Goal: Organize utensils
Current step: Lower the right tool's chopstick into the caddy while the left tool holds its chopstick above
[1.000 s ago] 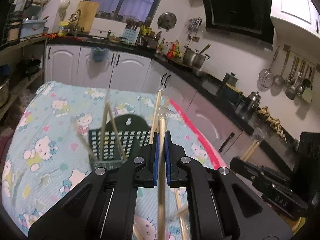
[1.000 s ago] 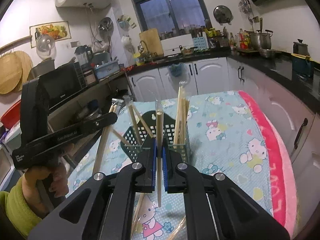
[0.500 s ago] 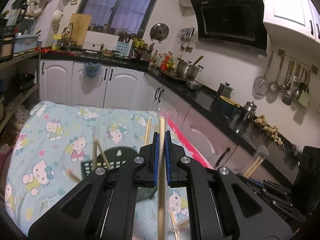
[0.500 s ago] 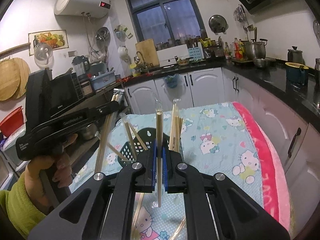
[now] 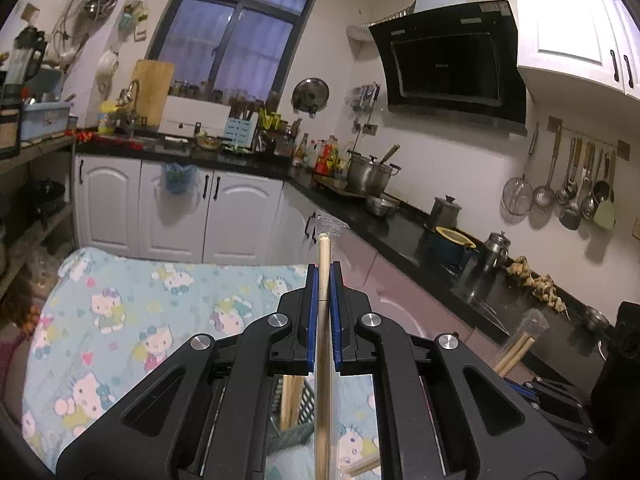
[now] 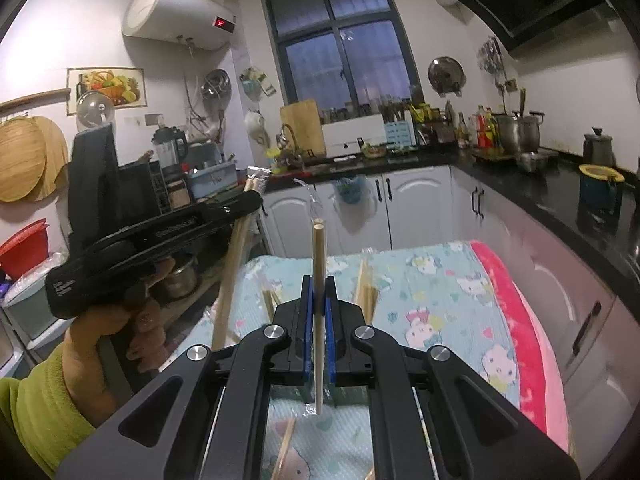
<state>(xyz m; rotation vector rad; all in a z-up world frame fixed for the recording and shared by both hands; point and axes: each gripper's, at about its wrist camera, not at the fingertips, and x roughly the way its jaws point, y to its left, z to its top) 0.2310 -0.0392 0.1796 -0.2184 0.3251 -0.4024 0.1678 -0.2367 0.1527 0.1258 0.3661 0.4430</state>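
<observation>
Both grippers are rising above the table (image 6: 440, 280). The left gripper (image 5: 324, 280) is clamping shut on wrapped chopsticks (image 5: 323, 320), and the right gripper (image 6: 319, 292) is pinching another pair (image 6: 319, 264). The basket (image 5: 304, 404), in plain view a second ago, is now slipping below both claws near the table's middle, so dropping the chopsticks in probably comes next.

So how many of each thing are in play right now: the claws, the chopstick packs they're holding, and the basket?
Grippers: 2 (left gripper, right gripper)
Wrapped chopstick packs held: 2 (left pack, right pack)
Basket: 1, mostly hidden
Total: 5
</observation>
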